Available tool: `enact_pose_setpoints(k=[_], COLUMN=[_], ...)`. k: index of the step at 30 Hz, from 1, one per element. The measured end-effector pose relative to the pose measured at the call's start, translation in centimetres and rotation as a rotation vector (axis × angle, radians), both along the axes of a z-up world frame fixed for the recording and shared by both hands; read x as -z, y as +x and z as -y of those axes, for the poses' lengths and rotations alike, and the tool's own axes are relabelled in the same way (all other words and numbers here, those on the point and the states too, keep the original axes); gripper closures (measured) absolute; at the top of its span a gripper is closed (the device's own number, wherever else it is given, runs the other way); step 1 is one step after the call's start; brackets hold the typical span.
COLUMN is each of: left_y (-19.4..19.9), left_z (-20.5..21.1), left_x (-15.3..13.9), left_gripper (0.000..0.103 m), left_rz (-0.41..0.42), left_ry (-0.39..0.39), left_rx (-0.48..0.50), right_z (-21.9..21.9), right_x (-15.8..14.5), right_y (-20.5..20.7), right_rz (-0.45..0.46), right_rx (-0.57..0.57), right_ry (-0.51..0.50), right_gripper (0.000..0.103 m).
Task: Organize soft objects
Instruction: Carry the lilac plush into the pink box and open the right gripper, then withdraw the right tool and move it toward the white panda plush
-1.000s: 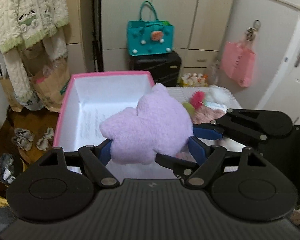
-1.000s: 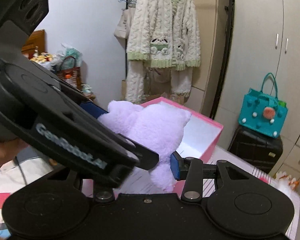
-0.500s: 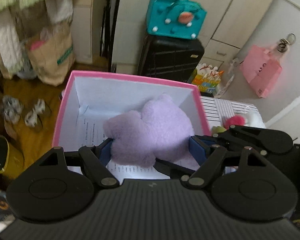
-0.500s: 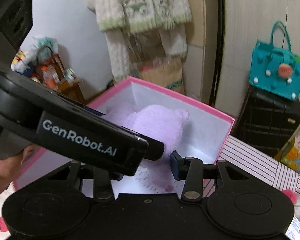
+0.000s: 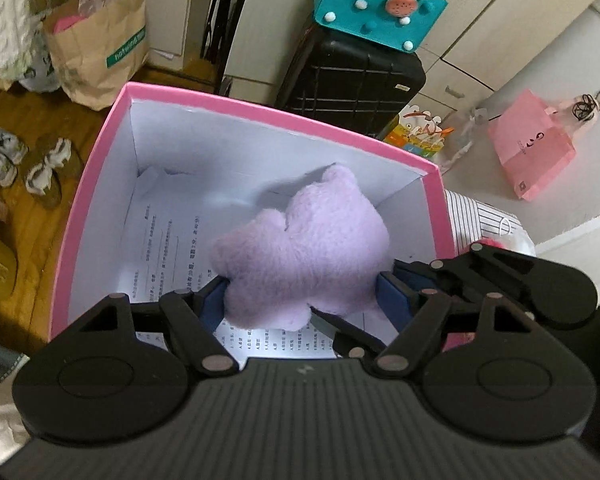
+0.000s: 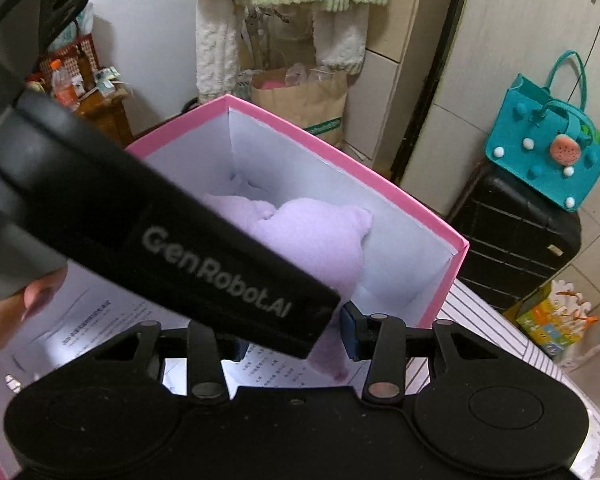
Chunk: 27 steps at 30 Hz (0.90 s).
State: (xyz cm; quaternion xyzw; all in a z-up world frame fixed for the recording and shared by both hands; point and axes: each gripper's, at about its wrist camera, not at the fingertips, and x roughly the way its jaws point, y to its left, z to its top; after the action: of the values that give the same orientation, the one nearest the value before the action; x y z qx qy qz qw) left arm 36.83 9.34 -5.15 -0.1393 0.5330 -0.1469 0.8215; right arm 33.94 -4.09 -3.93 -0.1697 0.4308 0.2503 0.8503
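Observation:
A lilac plush toy (image 5: 304,248) hangs inside the open pink box (image 5: 284,114), just above the printed sheets (image 5: 168,240) that line its white bottom. My left gripper (image 5: 300,300) is shut on the toy's lower body, with a blue pad pressed in on each side. In the right wrist view the left gripper's black body crosses the frame and hides much of the toy (image 6: 320,236). My right gripper (image 6: 296,340) is shut on a thin limb at the toy's lower edge. Only its right pad (image 6: 350,332) shows; the other is covered.
The box (image 6: 340,152) stands on a striped surface (image 5: 472,220). Behind it are a black suitcase (image 5: 352,84) with a teal felt bag (image 5: 376,4) on top, a brown paper bag (image 5: 100,40) and a pink bag (image 5: 532,148). Slippers (image 5: 40,164) lie on the wooden floor at left. A hand (image 6: 4,320) grips the left tool.
Both grippers carried the plush toy forward over the box rim and down into the box. Both views tipped downward, so the box floor now fills the middle.

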Motion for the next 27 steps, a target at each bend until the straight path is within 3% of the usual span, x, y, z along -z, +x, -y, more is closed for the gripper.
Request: enact_pose_setpoints(k=[8,12,19,27], left_y=[1.0,0.7,-1.6,-4.4], left_z=[-0.4,0.2,0.6,-0.2], left_x=[2.2,2.7,0.1,-3.0], left_gripper=[0.027,0.026,0.009,0.008], left_rz=[-0.068,-0.051,0.074,0.162], left_ry=[-0.044,-0.022,0.065,0.124], left_rx=[-0.031,-0.038,0.001,0.005], right_z=[-1.3,-2.1,-0.3,2.1], right_x=[0.7,1.4,-0.7,-2.7], right_y=[-0.4,-0.9,-2.2,-4.8], right_rz=[0.061,0.106,0.083,0.049], right_rx=[-0.024,-0.048,-0.060,-0.073], right_ry=[-0.107,-0.176,-0.033,0.100], right_gripper=[0.049,0.043,0.043,0.043])
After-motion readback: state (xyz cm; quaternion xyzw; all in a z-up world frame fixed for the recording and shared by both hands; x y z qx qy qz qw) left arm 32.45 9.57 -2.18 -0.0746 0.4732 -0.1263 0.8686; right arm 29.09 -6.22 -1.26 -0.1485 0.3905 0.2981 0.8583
